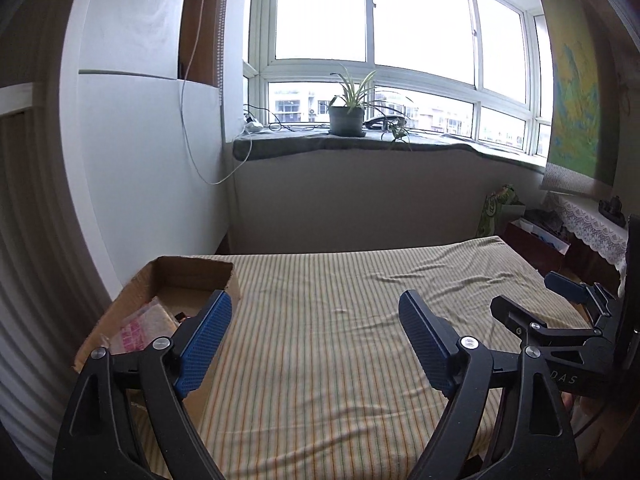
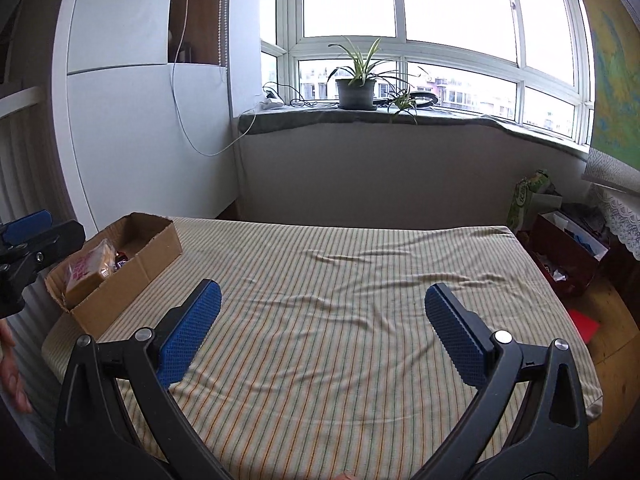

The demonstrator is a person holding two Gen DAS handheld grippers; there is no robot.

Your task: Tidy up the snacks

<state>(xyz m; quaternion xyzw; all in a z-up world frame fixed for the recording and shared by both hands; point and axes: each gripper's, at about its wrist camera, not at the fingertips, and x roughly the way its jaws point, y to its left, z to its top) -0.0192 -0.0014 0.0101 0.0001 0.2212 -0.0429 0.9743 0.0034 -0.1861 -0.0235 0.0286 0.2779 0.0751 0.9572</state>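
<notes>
An open cardboard box [image 2: 132,264] stands at the left edge of the striped tablecloth [image 2: 340,300]. Inside lies a clear snack packet with pink print [image 2: 86,270] and a small dark wrapped snack [image 2: 121,261]. The box [image 1: 132,304] and packet [image 1: 138,330] also show in the left wrist view, partly behind a finger. My left gripper [image 1: 316,312] is open and empty, just right of the box. My right gripper [image 2: 323,302] is open and empty above the cloth's middle. Each gripper shows at the edge of the other's view.
A windowsill with a potted plant [image 2: 356,88] and cables runs behind the table. White cabinet panels [image 2: 132,132] stand at the left. On the right floor are a red box [image 2: 568,256] of clutter, a green bag [image 2: 528,196] and a lace-covered stand [image 1: 592,224].
</notes>
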